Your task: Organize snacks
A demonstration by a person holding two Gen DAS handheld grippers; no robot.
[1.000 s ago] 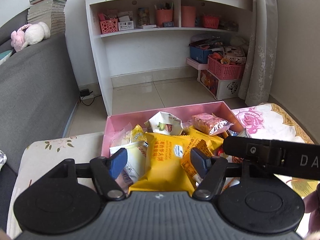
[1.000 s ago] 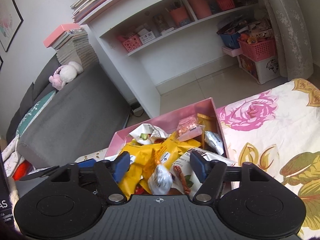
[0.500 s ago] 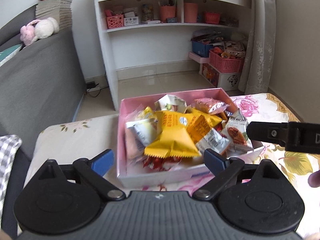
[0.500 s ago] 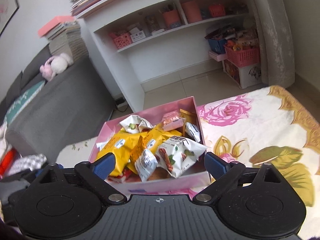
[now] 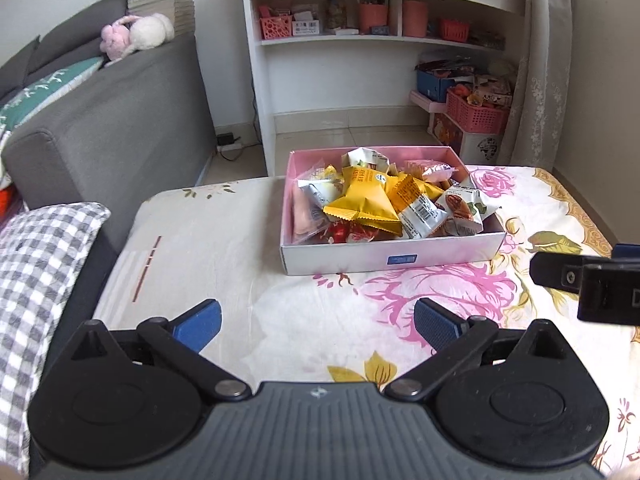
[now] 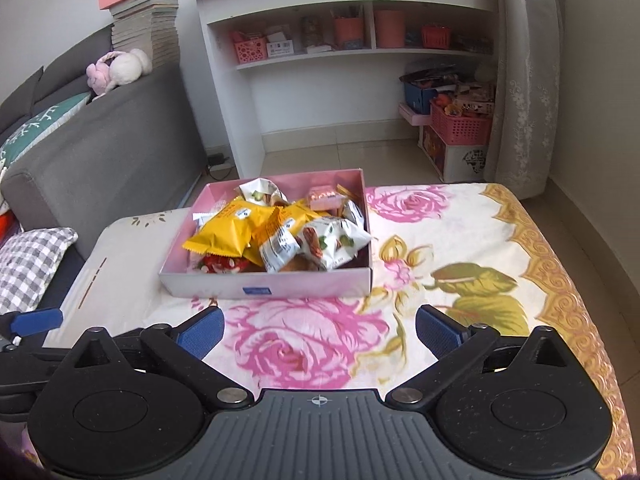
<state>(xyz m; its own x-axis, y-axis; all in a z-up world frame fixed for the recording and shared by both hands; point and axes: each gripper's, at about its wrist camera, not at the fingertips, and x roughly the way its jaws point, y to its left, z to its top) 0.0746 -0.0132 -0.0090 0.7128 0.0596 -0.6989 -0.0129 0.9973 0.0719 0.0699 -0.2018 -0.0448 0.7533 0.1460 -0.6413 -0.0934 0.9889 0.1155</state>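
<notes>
A small blue label [image 5: 402, 259] is seen on the pink box [image 5: 340, 258] – its writing cannot be read. The box of snack packets [image 6: 276, 236] sits on the flowered cloth [image 6: 460, 240], now farther away. Left gripper [image 5: 318, 322] and right gripper [image 6: 320, 326] have just been opening – both spread wide, nothing between.

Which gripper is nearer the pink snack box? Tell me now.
Right, slightly. The right gripper, jaws just opened and empty, hangs short of the pink box; the left gripper, likewise, sits farther back.
</notes>
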